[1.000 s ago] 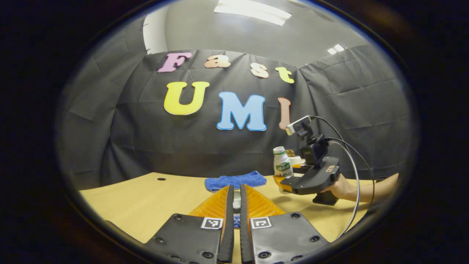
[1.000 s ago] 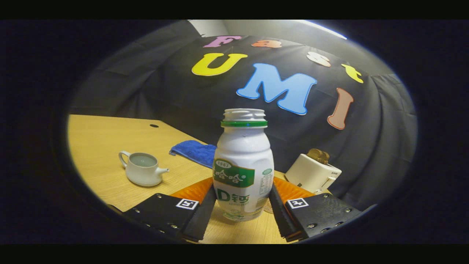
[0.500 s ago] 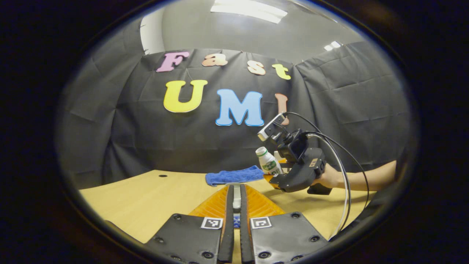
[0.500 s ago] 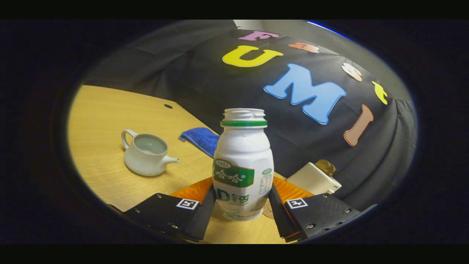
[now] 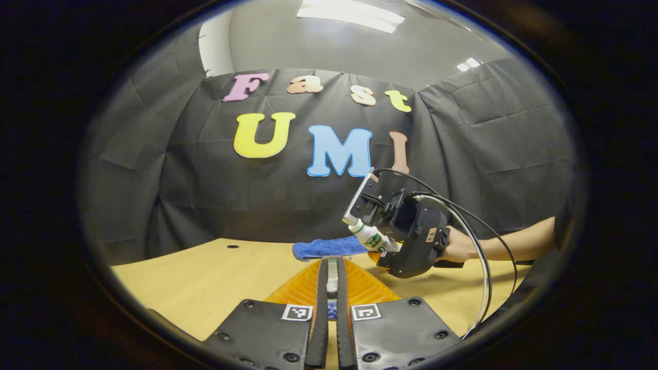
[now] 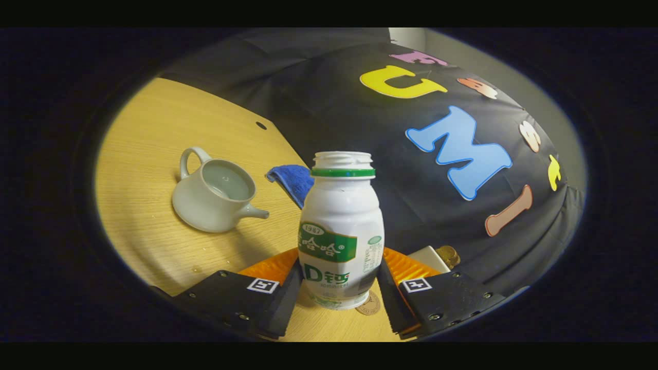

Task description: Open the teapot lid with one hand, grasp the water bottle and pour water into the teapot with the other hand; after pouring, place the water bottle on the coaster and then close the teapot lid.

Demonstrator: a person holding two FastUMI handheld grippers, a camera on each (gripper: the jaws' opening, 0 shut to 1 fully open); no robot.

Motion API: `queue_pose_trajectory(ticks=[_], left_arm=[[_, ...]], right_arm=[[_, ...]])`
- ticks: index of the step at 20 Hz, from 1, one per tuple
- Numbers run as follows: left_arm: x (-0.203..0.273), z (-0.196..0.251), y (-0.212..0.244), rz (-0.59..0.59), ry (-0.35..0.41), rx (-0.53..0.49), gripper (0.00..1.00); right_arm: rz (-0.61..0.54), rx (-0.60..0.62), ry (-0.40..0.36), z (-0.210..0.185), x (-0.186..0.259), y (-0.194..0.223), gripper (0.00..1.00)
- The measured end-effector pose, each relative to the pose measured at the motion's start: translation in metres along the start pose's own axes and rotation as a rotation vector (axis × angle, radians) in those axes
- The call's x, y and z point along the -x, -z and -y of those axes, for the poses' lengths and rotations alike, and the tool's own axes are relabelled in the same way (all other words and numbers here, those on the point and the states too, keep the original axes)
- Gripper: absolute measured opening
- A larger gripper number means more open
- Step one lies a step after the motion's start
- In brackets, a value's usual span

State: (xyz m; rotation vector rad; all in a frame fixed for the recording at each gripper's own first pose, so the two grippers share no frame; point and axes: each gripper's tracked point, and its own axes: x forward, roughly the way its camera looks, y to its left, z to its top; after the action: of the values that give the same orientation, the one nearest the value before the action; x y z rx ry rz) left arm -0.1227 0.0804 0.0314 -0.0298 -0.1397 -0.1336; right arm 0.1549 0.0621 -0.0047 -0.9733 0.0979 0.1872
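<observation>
right claw (image 6: pixel 339 288) clamps uncapped water bottle (image 6: pixel 341 231), tipped toward open teapot (image 6: pixel 216 192) on worktop (image 6: pixel 139 169) to pour | left claw (image 5: pixel 329 303) pinches a small white piece, probably teapot lid (image 5: pixel 332 271), held clear | coaster (image 6: pixel 368 307) under bottle

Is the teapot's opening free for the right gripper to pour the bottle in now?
Probably yes. The teapot sits lidless, its mouth bare, and nothing lies between it and the bottle held in the right gripper.
</observation>
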Motion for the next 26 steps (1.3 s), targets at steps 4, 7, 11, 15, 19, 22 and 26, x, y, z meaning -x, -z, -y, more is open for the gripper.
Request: queue_pose_trajectory(ticks=[4,7,11,15,19,22,26], left_arm=[[0.004,0.005,0.011,-0.024,0.007,-0.016,0.17],[0.005,0.004,0.009,-0.016,0.008,-0.025,0.17],[0.005,0.0,0.011,-0.018,-0.003,-0.032,0.13],[0.003,-0.002,0.014,-0.031,-0.005,-0.014,0.17],[0.003,-0.004,0.015,-0.034,-0.007,-0.015,0.14],[0.003,-0.004,0.016,-0.033,-0.009,-0.015,0.14],[0.002,-0.004,0.017,-0.037,-0.007,-0.014,0.13]], right_arm=[[-0.006,0.094,0.02,0.003,-0.004,-0.001,0.72],[-0.019,0.132,0.015,0.0,-0.005,0.001,0.72],[-0.029,0.237,0.04,0.004,-0.008,0.0,0.72],[-0.015,0.361,0.101,0.012,-0.01,-0.005,0.72],[-0.002,0.445,0.129,0.014,-0.009,-0.01,0.72],[0.002,0.487,0.141,0.016,-0.01,-0.013,0.72],[0.006,0.562,0.158,0.02,-0.011,-0.013,0.72]])
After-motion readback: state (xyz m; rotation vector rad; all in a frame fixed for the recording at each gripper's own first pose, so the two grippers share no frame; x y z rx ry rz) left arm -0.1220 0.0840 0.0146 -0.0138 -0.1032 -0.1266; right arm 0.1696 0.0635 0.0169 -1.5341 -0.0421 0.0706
